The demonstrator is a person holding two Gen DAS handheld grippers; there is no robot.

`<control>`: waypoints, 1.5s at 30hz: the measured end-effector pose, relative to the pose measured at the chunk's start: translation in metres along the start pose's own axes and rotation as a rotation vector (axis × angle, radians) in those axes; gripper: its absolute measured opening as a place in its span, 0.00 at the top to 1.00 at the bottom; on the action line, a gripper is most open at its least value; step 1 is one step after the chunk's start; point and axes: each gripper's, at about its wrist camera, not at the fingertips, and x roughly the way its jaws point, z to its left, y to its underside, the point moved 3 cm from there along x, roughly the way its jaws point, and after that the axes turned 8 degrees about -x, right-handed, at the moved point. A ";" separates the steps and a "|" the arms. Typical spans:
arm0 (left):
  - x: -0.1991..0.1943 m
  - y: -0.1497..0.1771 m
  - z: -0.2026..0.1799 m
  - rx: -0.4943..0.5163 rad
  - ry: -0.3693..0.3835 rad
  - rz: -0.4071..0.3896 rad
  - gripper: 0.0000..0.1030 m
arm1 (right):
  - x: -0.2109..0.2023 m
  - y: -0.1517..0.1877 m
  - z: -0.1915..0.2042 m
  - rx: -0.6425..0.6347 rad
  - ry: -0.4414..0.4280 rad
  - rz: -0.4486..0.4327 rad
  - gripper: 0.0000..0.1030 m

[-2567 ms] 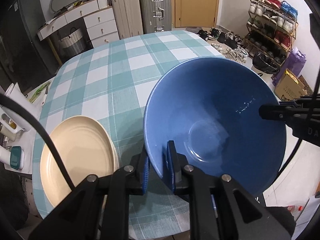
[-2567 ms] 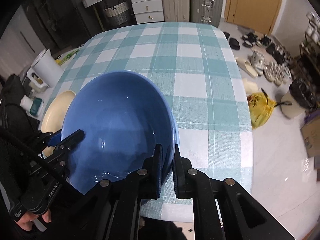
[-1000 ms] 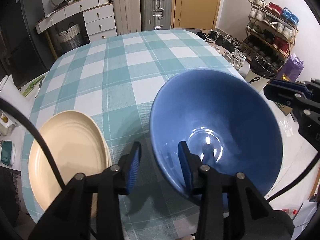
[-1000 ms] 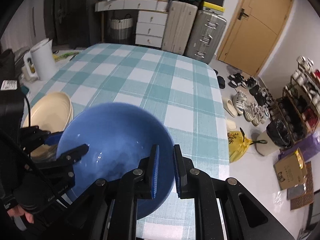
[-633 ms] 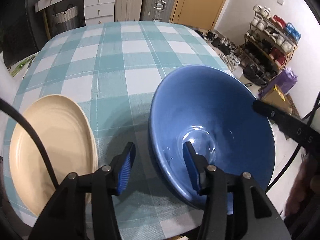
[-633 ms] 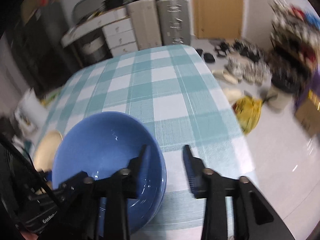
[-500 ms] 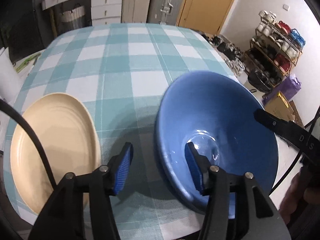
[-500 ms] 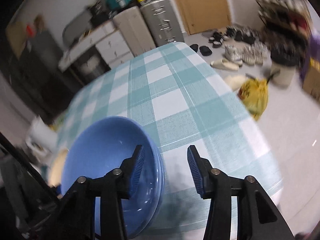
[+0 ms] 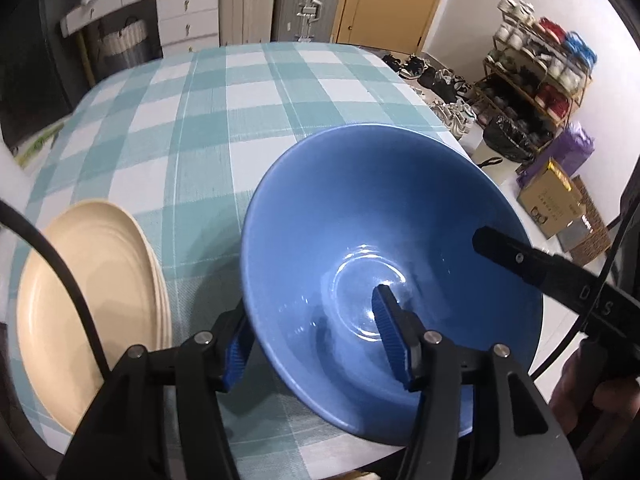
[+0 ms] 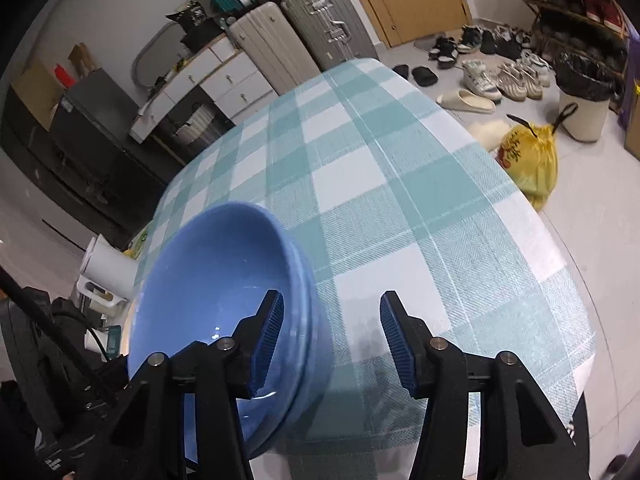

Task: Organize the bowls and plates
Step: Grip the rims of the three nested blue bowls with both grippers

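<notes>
Now: blue bowl (image 9: 360,216) on counter (image 9: 208,92) near edge, rim straddled by both. Left gripper (image 9: 316,338) released, not pressing. Right gripper (image 10: 332,338) jaws opening, wall between, untouched. Cream plates (image 9: 80,304) just left; left gripper nearer.

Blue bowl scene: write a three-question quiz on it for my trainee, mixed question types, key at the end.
1. True or false: the left gripper is clamped shut on the rim of the blue bowl.
2. What lies on the checked tablecloth beside the bowl, seen at left in the left wrist view? A) a cream plate B) a glass C) a fork
3. Fill in: in the right wrist view, the bowl's rim stands between the fingers of the right gripper, and the pads are ____ it.

Key: 1 false, its pads stand apart either side of the rim. 2 A, the cream plate. 3 clear of (not touching); the jaws are opening.
</notes>
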 end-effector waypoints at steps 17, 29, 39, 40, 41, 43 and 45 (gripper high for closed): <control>0.014 0.001 0.011 -0.069 -0.010 0.052 0.39 | 0.016 0.008 0.005 0.012 -0.058 0.072 0.49; 0.017 0.003 0.009 -0.087 -0.008 0.038 0.24 | 0.027 0.011 0.009 0.024 -0.106 0.107 0.49; 0.023 0.001 0.010 -0.105 0.004 0.047 0.29 | 0.032 0.013 0.011 0.042 -0.144 0.122 0.61; 0.024 0.001 0.010 -0.111 0.016 0.054 0.33 | 0.032 0.012 0.012 0.033 -0.136 0.120 0.61; 0.025 0.001 0.010 -0.115 0.028 0.061 0.40 | 0.032 0.012 0.013 0.029 -0.130 0.121 0.62; 0.027 0.002 0.009 -0.114 0.044 0.078 0.48 | 0.032 0.012 0.012 0.034 -0.126 0.127 0.64; 0.030 0.003 0.007 -0.098 0.023 0.086 0.63 | 0.033 0.012 0.010 0.047 -0.129 0.129 0.67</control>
